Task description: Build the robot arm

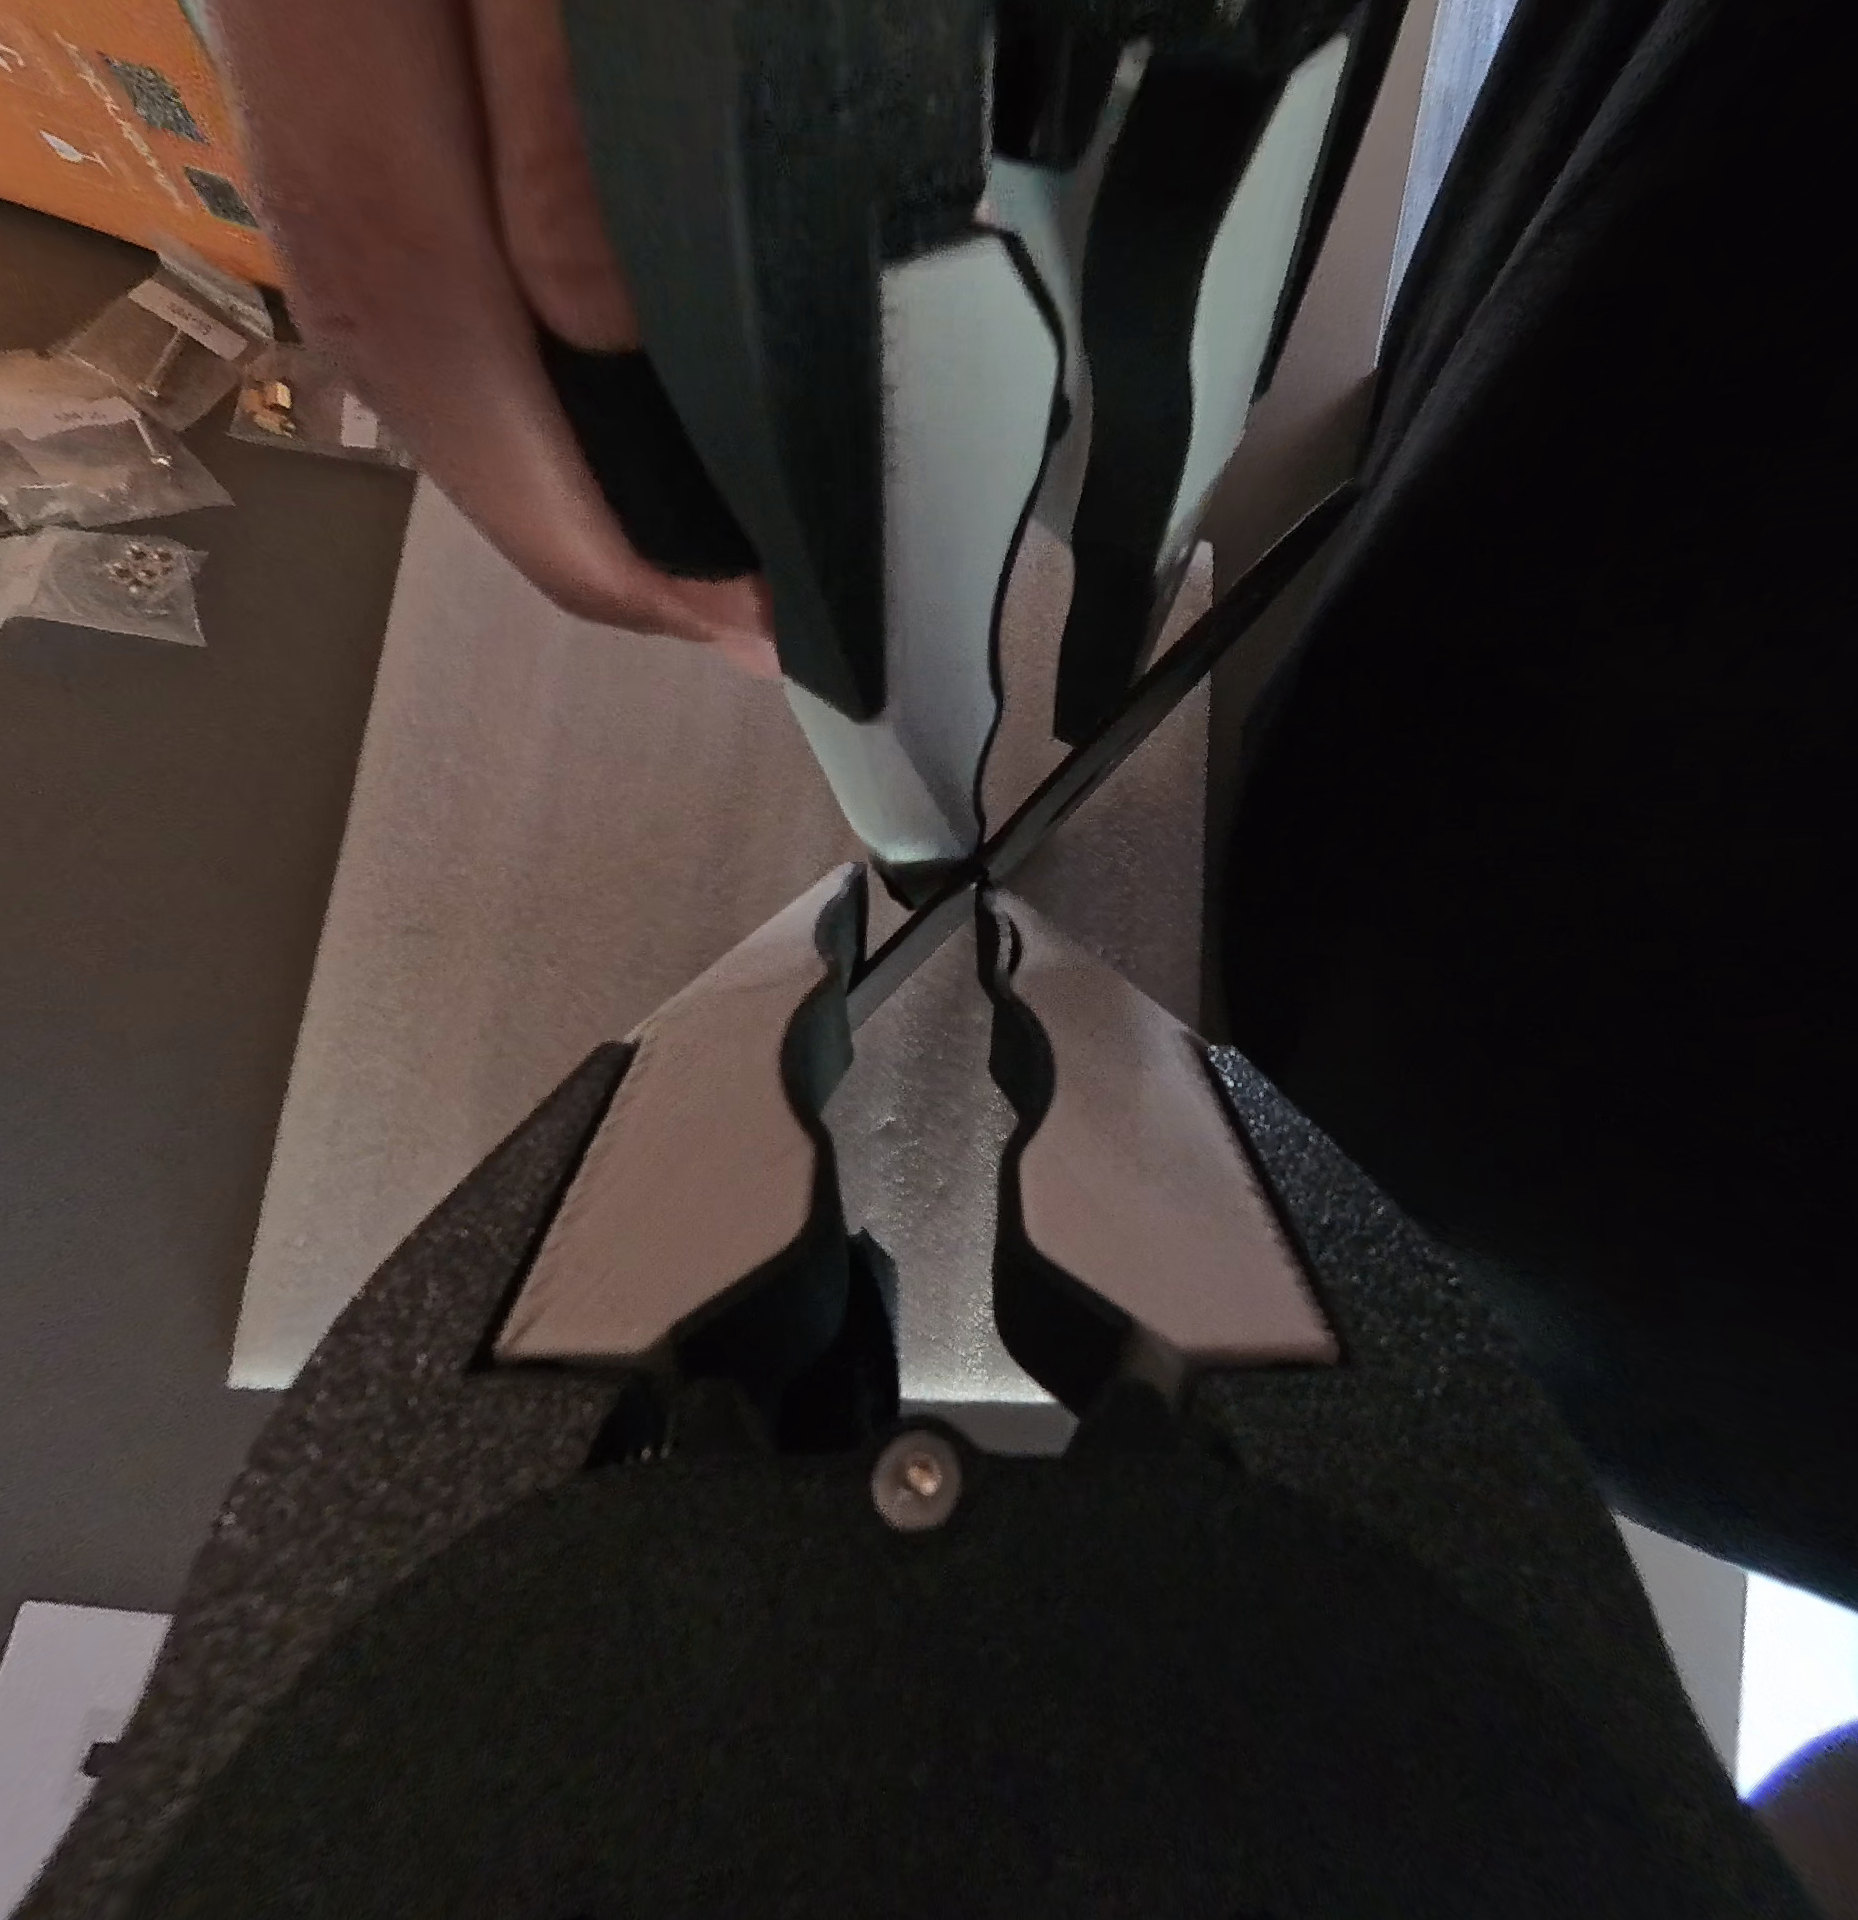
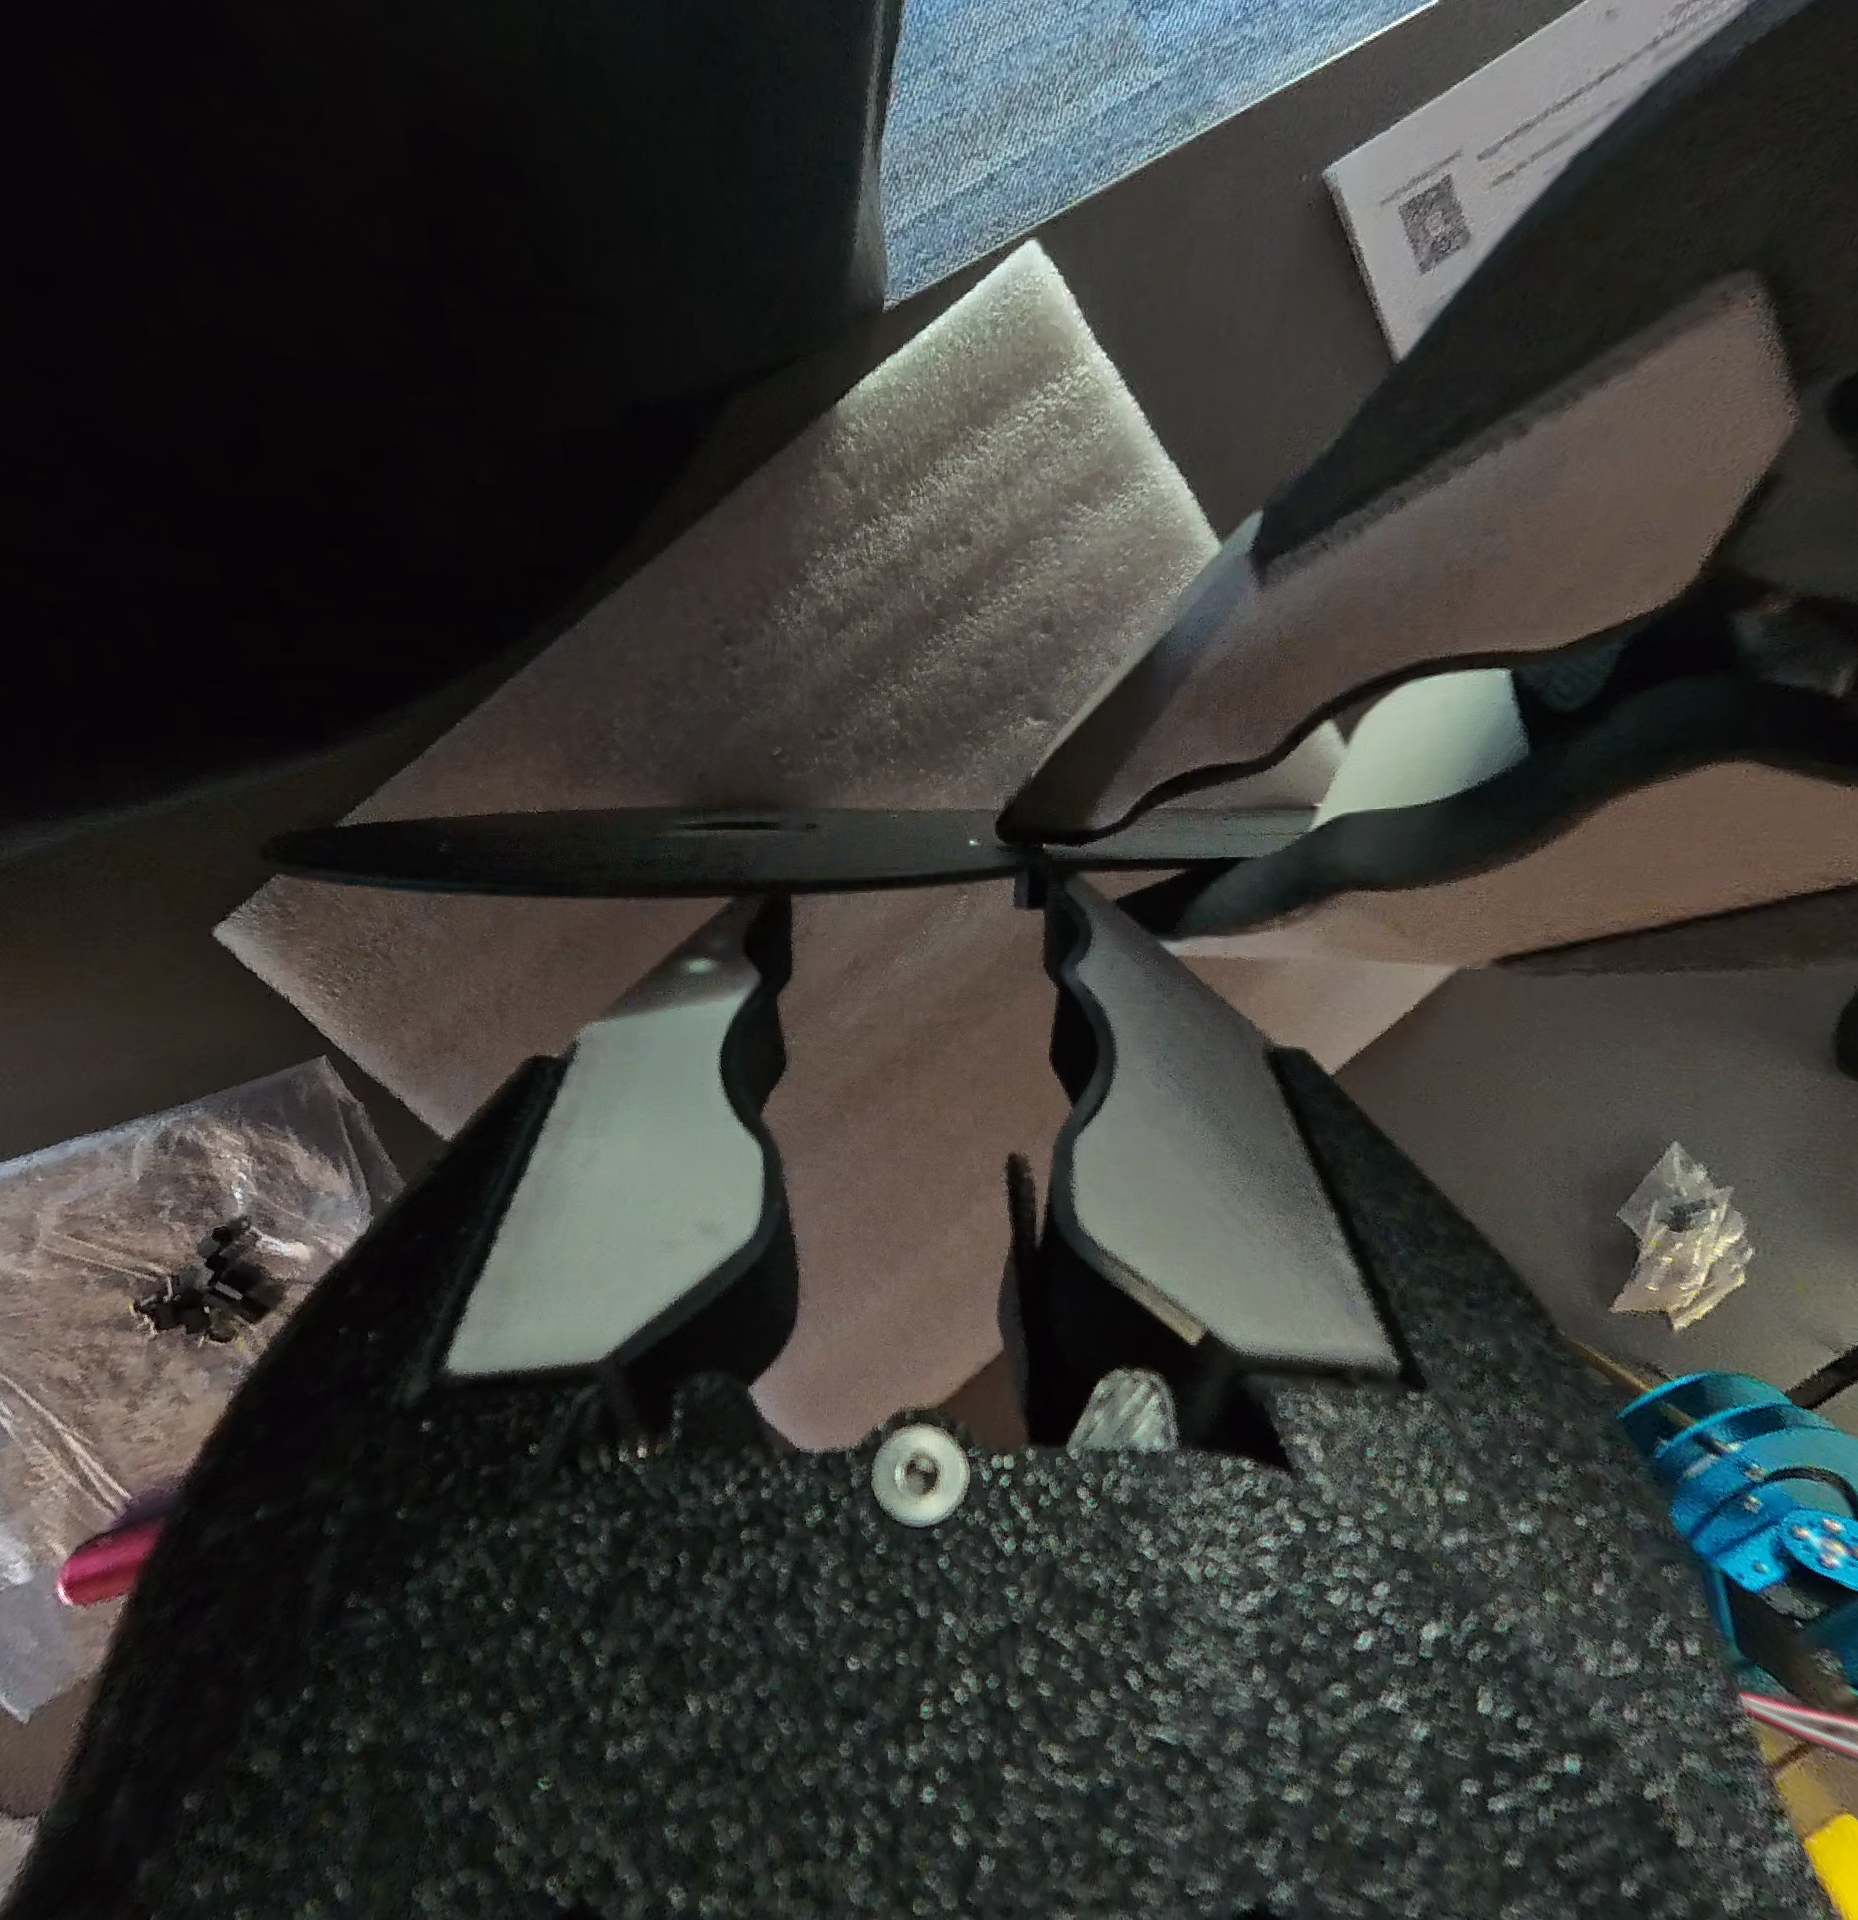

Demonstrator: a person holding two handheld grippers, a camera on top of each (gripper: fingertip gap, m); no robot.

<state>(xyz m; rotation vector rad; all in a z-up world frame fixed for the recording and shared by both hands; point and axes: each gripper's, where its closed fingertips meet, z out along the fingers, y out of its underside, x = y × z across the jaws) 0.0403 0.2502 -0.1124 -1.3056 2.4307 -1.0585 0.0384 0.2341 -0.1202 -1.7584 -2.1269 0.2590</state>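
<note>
**Two hand-held grippers meet at a thin black plate above a foam pad**

The left hand-held gripper has its fingers a narrow gap apart, and a thin black plate passes edge-on through that gap at the tips. Whether the fingers press on the plate or merely flank it cannot be told from the left wrist view. In the right wrist view the same gripper comes in from the right, and its tips look closed on the edge of the plate.

The right hand-held gripper is partly open, with a clear gap between its fingers. Its tips sit just under the plate, and no grip shows. Seen from the left wrist view, this gripper reaches down from above with a hand wrapped round its body, and a thin black cord hangs between its fingers.

The plate is held flat in the air over a pale foam pad that lies on the dark desk.

Clear bags of small parts lie at the left of the desk, a smaller bag at the right, a blue metal part near the right edge, and a printed sheet farther back.
</note>
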